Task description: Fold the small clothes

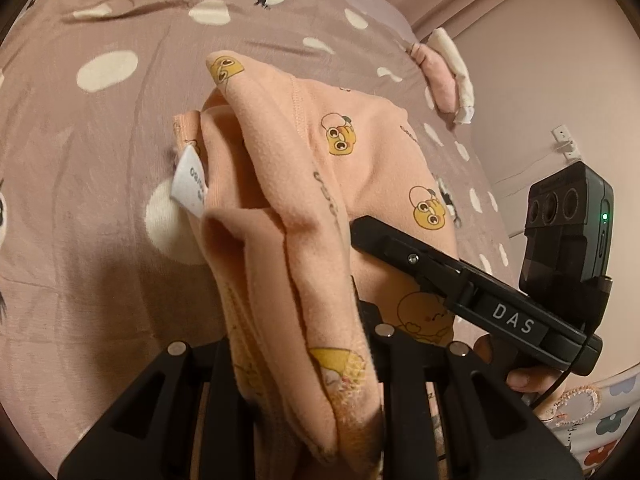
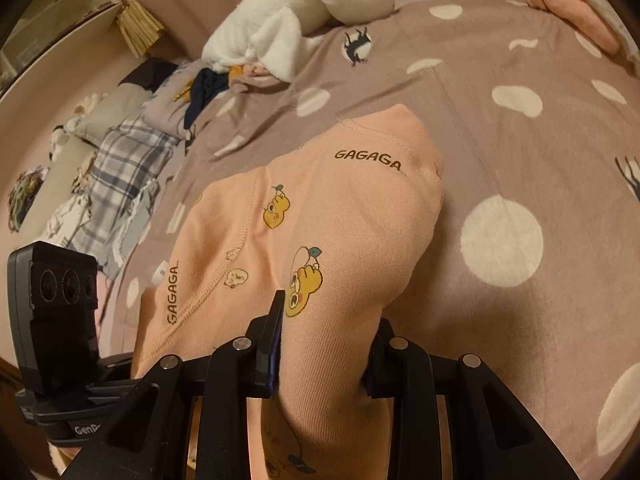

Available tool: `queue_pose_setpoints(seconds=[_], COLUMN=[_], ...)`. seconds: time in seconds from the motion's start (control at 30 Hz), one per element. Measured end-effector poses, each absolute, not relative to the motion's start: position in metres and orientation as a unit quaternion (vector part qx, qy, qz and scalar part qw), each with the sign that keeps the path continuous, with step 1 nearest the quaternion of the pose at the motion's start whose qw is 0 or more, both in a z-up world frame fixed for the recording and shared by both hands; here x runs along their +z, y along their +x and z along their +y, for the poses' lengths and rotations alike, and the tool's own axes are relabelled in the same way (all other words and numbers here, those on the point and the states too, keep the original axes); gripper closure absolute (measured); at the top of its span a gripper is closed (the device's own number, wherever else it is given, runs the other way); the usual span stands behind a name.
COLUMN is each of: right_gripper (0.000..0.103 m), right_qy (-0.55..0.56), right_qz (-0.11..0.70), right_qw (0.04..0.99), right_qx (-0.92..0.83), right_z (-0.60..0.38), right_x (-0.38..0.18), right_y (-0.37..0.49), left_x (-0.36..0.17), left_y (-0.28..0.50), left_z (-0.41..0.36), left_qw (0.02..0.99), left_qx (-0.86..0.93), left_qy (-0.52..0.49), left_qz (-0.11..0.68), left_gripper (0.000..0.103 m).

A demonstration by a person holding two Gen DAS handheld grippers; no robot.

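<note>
Both grippers clamp the peach garment (image 1: 304,208) above the dotted bedspread (image 1: 100,152). The left gripper (image 1: 296,364) pinches bunched folds; the right gripper (image 2: 324,344) squeezes a fabric ridge.

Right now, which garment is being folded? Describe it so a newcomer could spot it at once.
Start from the mauve bedspread with big white dots. Near its middle lies a peach top, bunched between the left hand-held gripper and the right hand-held gripper, both shut on it. Unlike the plaid cloth and white plush toy farther off, it carries yellow cartoon ducks and the word GAGAGA.
</note>
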State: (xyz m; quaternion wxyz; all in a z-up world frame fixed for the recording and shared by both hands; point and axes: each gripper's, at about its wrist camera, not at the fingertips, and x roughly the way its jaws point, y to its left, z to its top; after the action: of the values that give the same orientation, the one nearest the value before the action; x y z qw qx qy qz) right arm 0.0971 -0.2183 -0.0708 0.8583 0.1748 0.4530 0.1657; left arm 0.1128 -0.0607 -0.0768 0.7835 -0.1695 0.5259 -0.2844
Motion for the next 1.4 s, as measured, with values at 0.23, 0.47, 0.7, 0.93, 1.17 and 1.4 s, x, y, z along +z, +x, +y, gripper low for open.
queue_pose_setpoints(seconds=[0.23, 0.47, 0.7, 0.93, 1.17, 1.4], right_gripper=[0.071, 0.059, 0.047, 0.028, 0.024, 0.024], right_qy=[0.176, 0.183, 0.145, 0.08, -0.015, -0.044], right_qz=[0.488, 0.49, 0.489, 0.48, 0.465, 0.459], right_qw=[0.838, 0.837, 0.847, 0.87, 0.884, 0.886], right_qx=[0.168, 0.162, 0.148, 0.084, 0.048, 0.036], right_z=[-0.219, -0.227, -0.228, -0.234, -0.22, -0.224], right_x=[-0.104, -0.112, -0.104, -0.093, -0.084, -0.079], right_y=[0.105, 0.103, 0.099, 0.088, 0.082, 0.075], left_x=[-0.11, -0.119, -0.108, -0.091, -0.094, -0.09], left_y=[0.115, 0.119, 0.115, 0.105, 0.099, 0.093], left_z=[-0.057, -0.048, -0.046, -0.035, -0.037, -0.032], left_qw=[0.769, 0.751, 0.758, 0.826, 0.852, 0.859], left_qx=[-0.269, -0.279, -0.268, -0.163, -0.105, -0.093], left_qy=[-0.189, -0.229, -0.197, -0.101, -0.021, 0.013], left_qz=[0.549, 0.553, 0.56, 0.531, 0.512, 0.503], left_gripper=[0.08, 0.074, 0.063, 0.011, 0.0, 0.0])
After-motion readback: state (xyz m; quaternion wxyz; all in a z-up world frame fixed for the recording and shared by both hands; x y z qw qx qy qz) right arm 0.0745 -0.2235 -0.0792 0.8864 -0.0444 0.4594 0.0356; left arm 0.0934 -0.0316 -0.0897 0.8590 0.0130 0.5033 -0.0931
